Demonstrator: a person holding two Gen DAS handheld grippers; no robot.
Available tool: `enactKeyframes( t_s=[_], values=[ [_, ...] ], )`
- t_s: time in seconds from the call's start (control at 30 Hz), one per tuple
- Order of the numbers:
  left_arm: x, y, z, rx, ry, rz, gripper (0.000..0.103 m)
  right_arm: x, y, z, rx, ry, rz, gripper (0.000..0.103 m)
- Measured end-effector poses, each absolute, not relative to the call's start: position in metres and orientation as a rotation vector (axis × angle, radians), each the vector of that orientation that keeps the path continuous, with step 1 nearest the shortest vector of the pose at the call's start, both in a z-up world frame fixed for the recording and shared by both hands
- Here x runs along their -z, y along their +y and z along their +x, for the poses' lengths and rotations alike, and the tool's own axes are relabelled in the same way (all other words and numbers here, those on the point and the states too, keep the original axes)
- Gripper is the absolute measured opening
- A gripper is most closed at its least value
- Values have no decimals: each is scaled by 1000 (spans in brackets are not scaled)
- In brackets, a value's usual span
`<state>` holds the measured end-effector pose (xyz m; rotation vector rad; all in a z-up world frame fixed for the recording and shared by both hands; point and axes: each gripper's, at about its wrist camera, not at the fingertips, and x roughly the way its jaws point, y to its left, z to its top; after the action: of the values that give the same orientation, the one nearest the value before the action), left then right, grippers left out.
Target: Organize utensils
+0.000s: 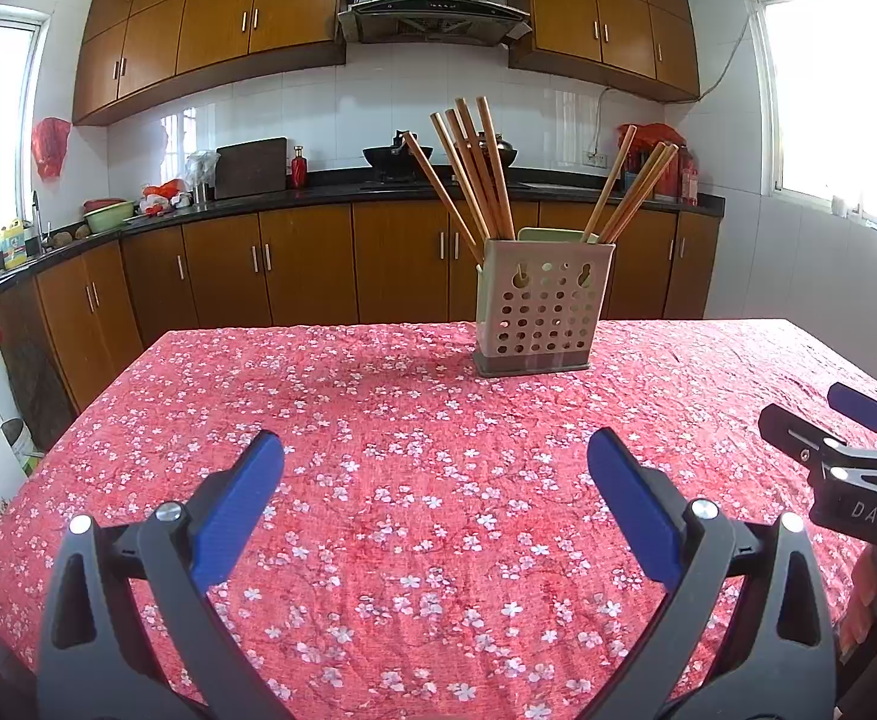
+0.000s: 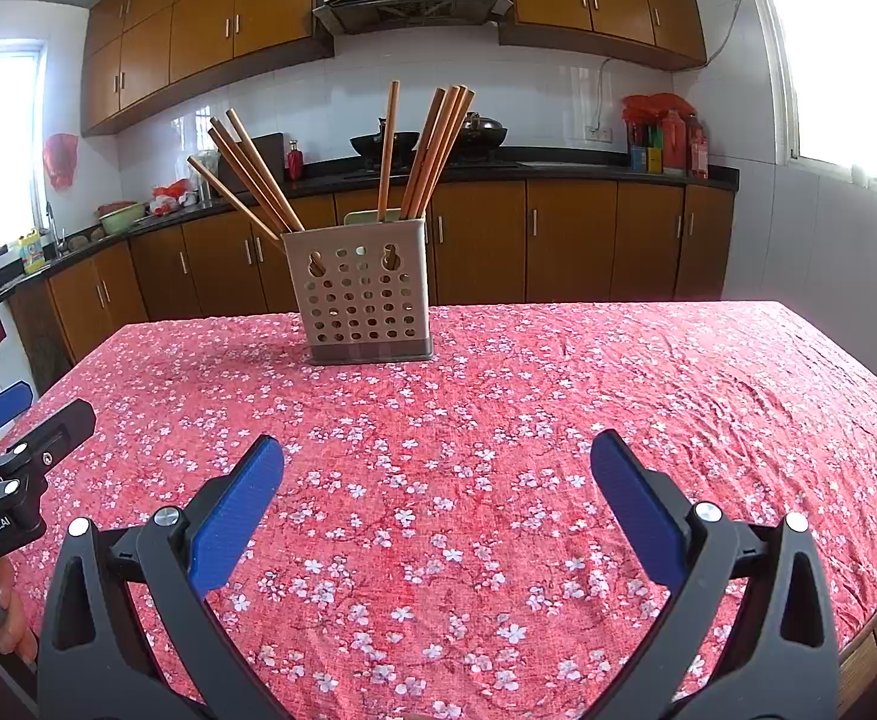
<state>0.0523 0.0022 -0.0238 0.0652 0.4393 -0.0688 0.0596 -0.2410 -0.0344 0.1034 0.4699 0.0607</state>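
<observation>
A beige perforated utensil holder [image 1: 537, 312] stands upright on the far middle of the table; it also shows in the right wrist view [image 2: 360, 300]. Several wooden chopsticks [image 1: 477, 171] stick out of it in two leaning bunches, also seen in the right wrist view [image 2: 432, 150]. My left gripper [image 1: 435, 450] is open and empty, low over the near table, well short of the holder. My right gripper [image 2: 437, 453] is open and empty, also near the front. Each gripper shows at the edge of the other's view: the right one [image 1: 840, 420], the left one [image 2: 24, 414].
The table wears a red floral cloth [image 1: 414, 480]. Its right edge [image 2: 858, 618] is near my right gripper. Behind are wooden kitchen cabinets [image 1: 306, 264], a dark counter with a wok [image 1: 396, 156] and bottles [image 2: 672, 141].
</observation>
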Motion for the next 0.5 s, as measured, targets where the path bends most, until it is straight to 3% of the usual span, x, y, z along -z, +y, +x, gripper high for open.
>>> enactKeyframes(
  t_s=[0.5],
  values=[
    [23,0,54,73,440,67,99,35,-242,60,-62,472,106,101]
  ],
)
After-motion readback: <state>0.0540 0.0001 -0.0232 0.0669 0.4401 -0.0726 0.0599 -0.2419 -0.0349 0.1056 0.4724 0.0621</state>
